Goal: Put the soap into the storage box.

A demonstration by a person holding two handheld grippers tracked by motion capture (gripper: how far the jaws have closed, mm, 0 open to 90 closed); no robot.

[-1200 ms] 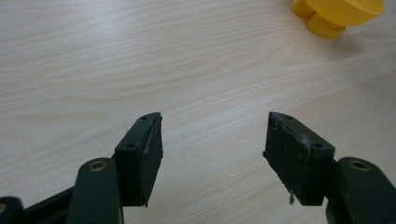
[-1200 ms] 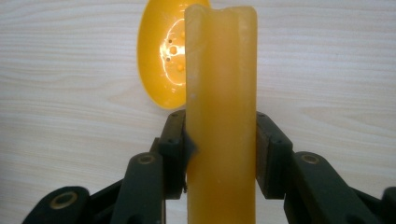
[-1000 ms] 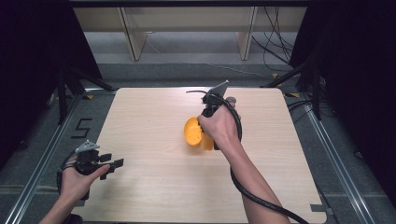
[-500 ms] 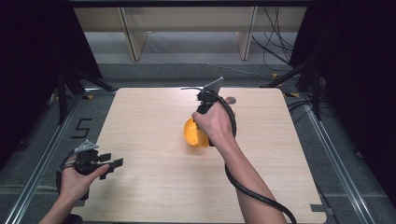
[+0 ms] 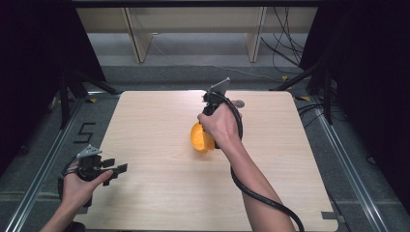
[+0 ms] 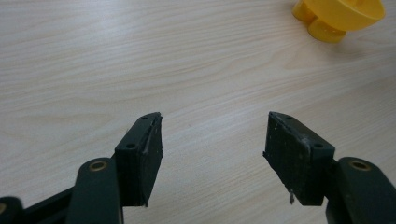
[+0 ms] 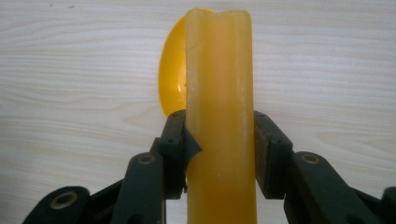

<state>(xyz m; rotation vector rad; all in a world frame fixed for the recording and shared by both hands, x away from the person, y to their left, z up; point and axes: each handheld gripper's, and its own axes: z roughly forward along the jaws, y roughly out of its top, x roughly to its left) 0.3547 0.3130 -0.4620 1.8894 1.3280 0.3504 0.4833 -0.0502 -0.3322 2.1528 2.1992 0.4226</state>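
- Grasp is done as we read it: right tool point(image 7: 219, 140) has both jaws closed flat against the handle of the yellow scoop point(image 7: 219, 93), gripping it firmly.
- Scoop point(image 5: 200, 137) sits near the middle of the tabletop point(image 5: 159, 193), bowl end under the right hand point(image 5: 220, 125); we cannot tell if it touches the wood or is just lifted.
- Left tool point(image 6: 215, 154) is wide open, holding nothing, low over bare tabletop at the near left corner, well apart from the scoop point(image 6: 338, 16).
- Left to do, we judge: carrying or placing the scoop; no target in sight, left tool idle.
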